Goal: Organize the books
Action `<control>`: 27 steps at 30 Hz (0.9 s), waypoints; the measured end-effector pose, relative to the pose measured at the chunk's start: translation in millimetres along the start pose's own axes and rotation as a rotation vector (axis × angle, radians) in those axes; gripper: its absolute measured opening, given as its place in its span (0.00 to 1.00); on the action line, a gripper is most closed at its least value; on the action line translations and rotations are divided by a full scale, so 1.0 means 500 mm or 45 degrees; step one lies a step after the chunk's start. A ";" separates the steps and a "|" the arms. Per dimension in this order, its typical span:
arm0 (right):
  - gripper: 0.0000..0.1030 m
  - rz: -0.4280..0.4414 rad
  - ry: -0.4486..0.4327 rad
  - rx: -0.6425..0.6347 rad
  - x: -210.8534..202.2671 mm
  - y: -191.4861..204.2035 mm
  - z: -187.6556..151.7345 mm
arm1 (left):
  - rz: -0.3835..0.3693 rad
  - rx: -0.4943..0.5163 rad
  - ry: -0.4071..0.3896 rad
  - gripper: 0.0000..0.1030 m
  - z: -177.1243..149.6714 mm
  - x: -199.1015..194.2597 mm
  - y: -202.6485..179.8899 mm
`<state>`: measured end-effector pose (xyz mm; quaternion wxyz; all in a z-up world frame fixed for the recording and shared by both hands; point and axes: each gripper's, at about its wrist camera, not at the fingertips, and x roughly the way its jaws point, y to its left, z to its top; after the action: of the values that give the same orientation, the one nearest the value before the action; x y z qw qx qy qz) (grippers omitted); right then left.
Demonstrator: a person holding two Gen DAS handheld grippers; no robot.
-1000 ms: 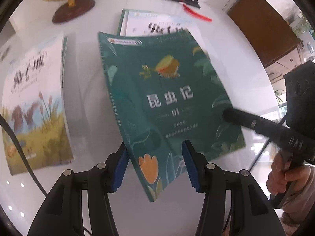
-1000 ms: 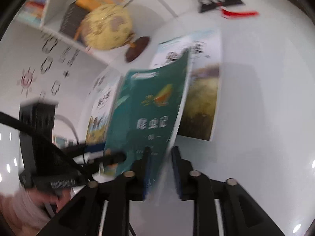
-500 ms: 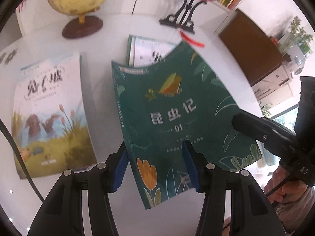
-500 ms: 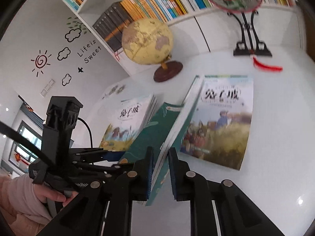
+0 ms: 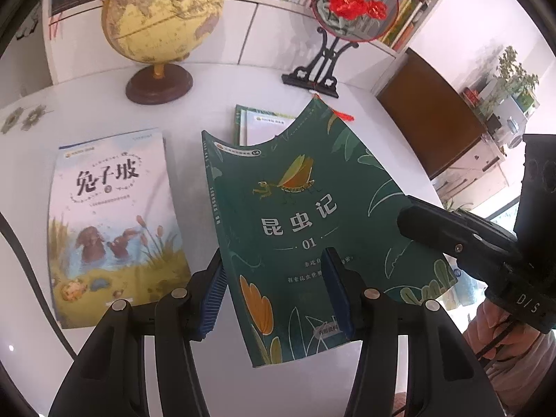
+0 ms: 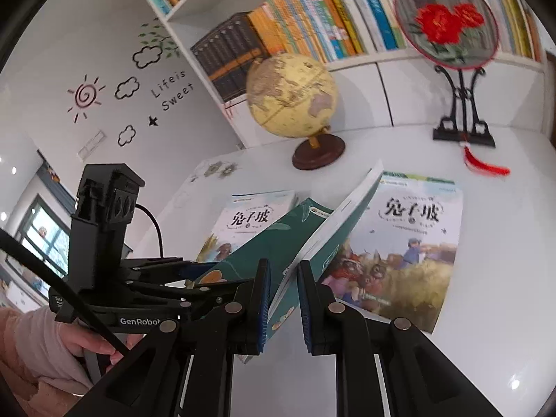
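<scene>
green book [image 5: 305,229] lifted higher off table | R claw [image 6: 283,299] rolled, tightened on edge

Dk-green book [image 5: 305,229] w/ leaf & orange tulip pattern, ctr frame; yellow globe [image 5: 163,10] upper left; blue gripper pads [image 5: 212,295].

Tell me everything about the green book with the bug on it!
The green book is a thin, dark green paperback with leaves, orange tulips, a grasshopper-like bug, white Chinese title and "01" on its cover. It is closed, lifted off the white table, tilted and bending. The right gripper pinches its page edge. The left gripper straddles its lower part, one pad over the cover, the other beside the spine; whether they press is unclear. Behind it lies a picture book.
</scene>
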<state>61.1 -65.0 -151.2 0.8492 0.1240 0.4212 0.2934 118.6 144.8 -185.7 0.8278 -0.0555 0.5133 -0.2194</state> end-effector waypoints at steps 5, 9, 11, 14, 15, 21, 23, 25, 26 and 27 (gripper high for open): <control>0.15 0.035 -0.011 -0.026 0.008 0.023 0.026 | 0.029 -0.027 -0.092 0.48 0.005 -0.043 0.026; 0.15 0.070 -0.014 -0.081 0.034 0.061 0.063 | 0.058 -0.063 -0.175 0.48 0.015 -0.082 0.066; 0.14 0.116 -0.014 -0.112 0.054 0.083 0.081 | 0.051 -0.088 -0.194 0.45 0.018 -0.096 0.093; 0.09 0.222 0.009 -0.207 0.101 0.148 0.104 | 0.110 -0.024 -0.237 0.40 0.015 -0.115 0.103; 0.08 0.168 0.024 -0.309 0.126 0.182 0.102 | 0.158 -0.002 -0.221 0.40 0.012 -0.112 0.108; 0.08 0.043 0.070 -0.010 0.159 0.100 0.045 | 0.185 -0.155 -0.081 0.42 -0.027 -0.074 0.222; 0.09 0.018 0.128 0.163 0.167 0.037 0.021 | 0.187 -0.221 -0.013 0.42 -0.033 -0.046 0.254; 0.13 0.058 0.195 0.353 0.180 -0.020 -0.004 | 0.149 -0.272 0.043 0.42 -0.039 -0.024 0.272; 0.16 0.074 0.219 0.417 0.189 -0.038 -0.017 | 0.132 -0.282 0.061 0.42 -0.045 -0.017 0.276; 0.25 0.070 0.237 0.462 0.197 -0.053 -0.027 | 0.131 -0.280 0.080 0.44 -0.050 -0.009 0.274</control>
<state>107.6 -27.1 -235.0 0.7620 0.2587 0.5403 0.2460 136.9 273.1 -237.2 0.8104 -0.1126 0.5622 -0.1207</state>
